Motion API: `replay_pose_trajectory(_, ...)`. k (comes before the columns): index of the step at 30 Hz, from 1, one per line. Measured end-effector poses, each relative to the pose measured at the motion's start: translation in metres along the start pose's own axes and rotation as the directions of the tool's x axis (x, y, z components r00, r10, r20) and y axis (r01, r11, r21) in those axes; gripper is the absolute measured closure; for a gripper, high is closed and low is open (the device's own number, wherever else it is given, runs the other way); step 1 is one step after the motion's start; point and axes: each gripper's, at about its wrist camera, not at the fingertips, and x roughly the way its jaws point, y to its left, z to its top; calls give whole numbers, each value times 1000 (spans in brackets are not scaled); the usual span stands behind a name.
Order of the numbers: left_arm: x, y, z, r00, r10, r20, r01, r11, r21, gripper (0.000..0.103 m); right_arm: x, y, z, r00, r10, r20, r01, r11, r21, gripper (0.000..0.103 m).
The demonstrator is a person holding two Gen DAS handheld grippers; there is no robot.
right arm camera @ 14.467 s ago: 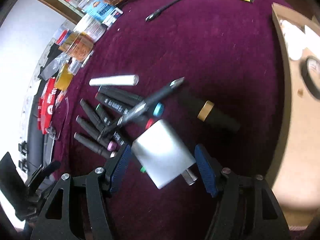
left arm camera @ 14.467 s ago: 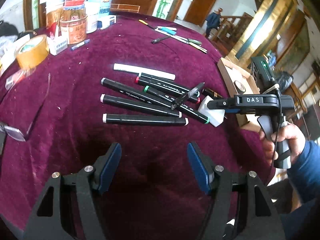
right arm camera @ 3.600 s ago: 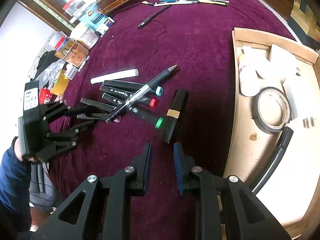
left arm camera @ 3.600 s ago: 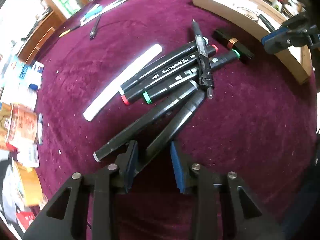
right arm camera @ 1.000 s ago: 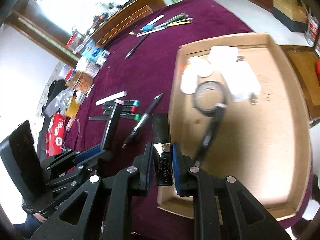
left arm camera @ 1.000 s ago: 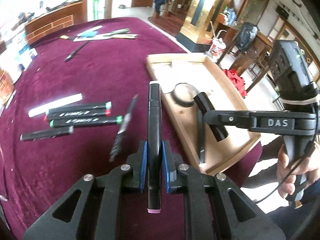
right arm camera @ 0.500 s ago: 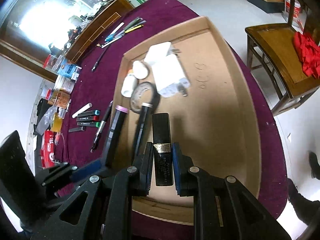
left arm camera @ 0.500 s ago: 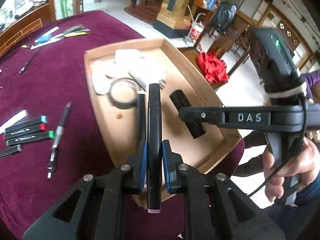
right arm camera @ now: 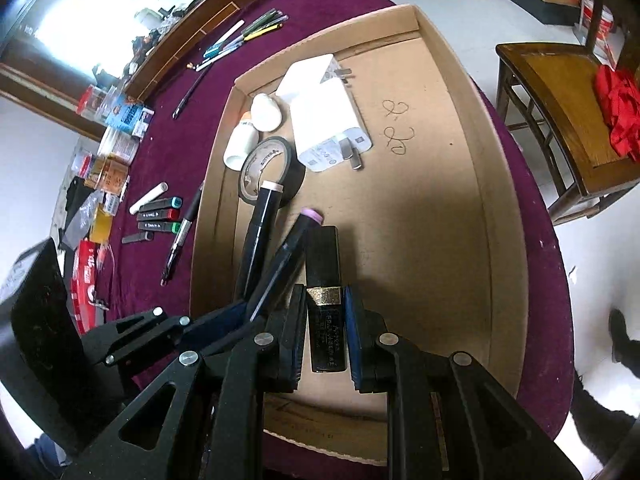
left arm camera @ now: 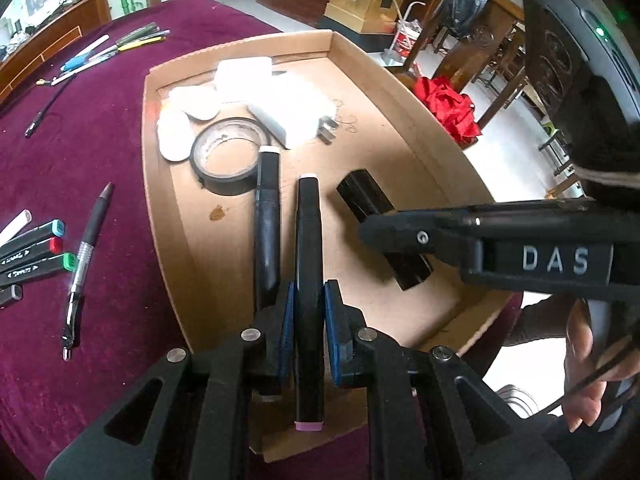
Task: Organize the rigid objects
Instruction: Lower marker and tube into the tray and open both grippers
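Observation:
My left gripper point(left arm camera: 307, 324) is shut on a black marker with pink ends point(left arm camera: 307, 248), held low over the cardboard tray point(left arm camera: 400, 80); the marker also shows in the right wrist view point(right arm camera: 288, 256). My right gripper point(right arm camera: 323, 336) is shut on a black rectangular tube with a gold band point(right arm camera: 323, 276), low over the tray floor point(right arm camera: 432, 216); the tube also shows in the left wrist view point(left arm camera: 380, 220). Another black marker point(left arm camera: 267, 220) lies in the tray beside them.
The tray also holds a black tape roll point(left arm camera: 226, 158), white chargers point(right arm camera: 324, 120) and white bottles point(left arm camera: 176, 132). On the maroon cloth left of the tray lie several markers point(left arm camera: 32, 256), a pen point(left arm camera: 86, 256) and a white stick point(right arm camera: 149, 198). A wooden chair point(right arm camera: 560, 112) stands right.
Both grippers have moved lower and further over the tray with their loads. The tube and the pink-ended marker now sit close to the tray floor.

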Motion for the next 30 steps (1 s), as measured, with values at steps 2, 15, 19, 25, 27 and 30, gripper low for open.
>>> replay_pose_trajectory(2,0,1,1,1000,16,6,-16,1000,1,91,2,0,1,1000,-2,-5,2,1000,1,87)
replay_pose_trajectory(15,3,14,-2,999,33,-2,-33,999,-14,91,12,8,4,999,-33,-18,33,999,-19,87)
replay_pose_trajectory(19,6,16,-1,1000,24,-10,-24,1000,-9,91,14,12,5,999,-41,-18,40,999,-28,86)
replay_pose_trajectory(25,7,14,0,1000,15,-10,-15,1000,11,91,15,14,5,999,-47,-15,47,999,-28,86)
replay_pose_trajectory(27,8,13,0,1000,11,-12,-11,1000,17,90,15,16,5,998,-54,-12,54,998,-30,86)
replay_pose_trajectory(30,8,12,-2,1000,8,-14,-8,1000,24,90,16,18,4,998,-66,-6,66,997,-39,86)
